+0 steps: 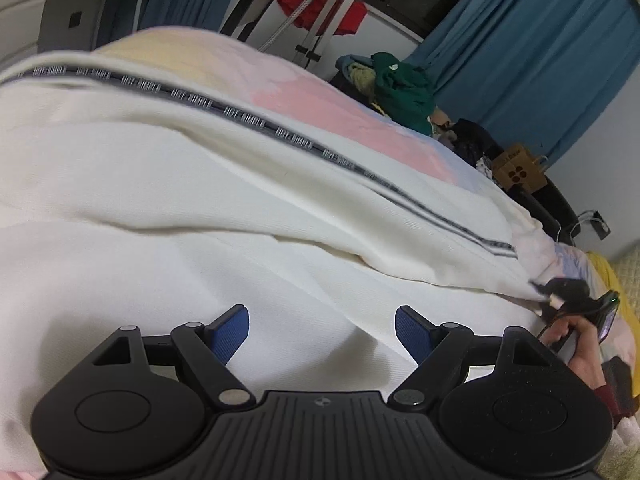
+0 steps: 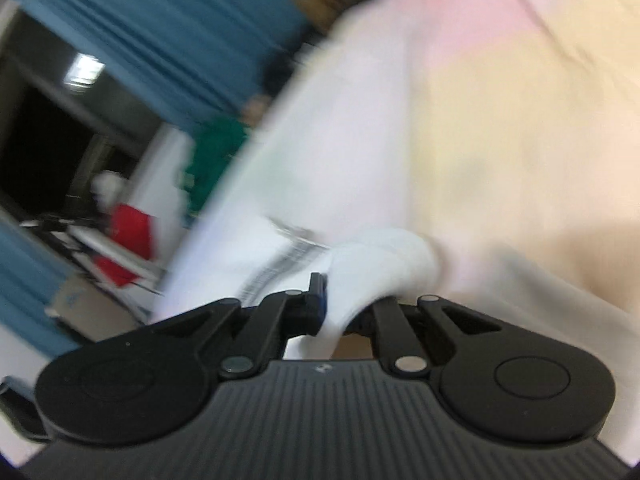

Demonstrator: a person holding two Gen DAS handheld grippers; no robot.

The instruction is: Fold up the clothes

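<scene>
Left wrist view: the left gripper (image 1: 322, 334) is hanging just over the white garment (image 1: 192, 184), its blue pads (image 1: 230, 334) spread wide apart with nothing between them. The garment is lying spread across the bed (image 1: 340, 112), a dark patterned stripe (image 1: 256, 124) running along it. At the far right edge the right gripper (image 1: 556, 296) is pinching a corner of the cloth, a hand (image 1: 576, 344) behind it. A clothes pile (image 1: 404, 88) is sitting beyond the bed, before blue curtains (image 1: 540, 48).

Right wrist view, blurred: the right gripper (image 2: 344, 300) is standing nearly closed, clamping a bunched fold of the garment (image 2: 372, 268) between its fingers. The striped trim (image 2: 288, 252) is showing just left of the fold. The pastel bed (image 2: 520, 120) is filling the right side.
</scene>
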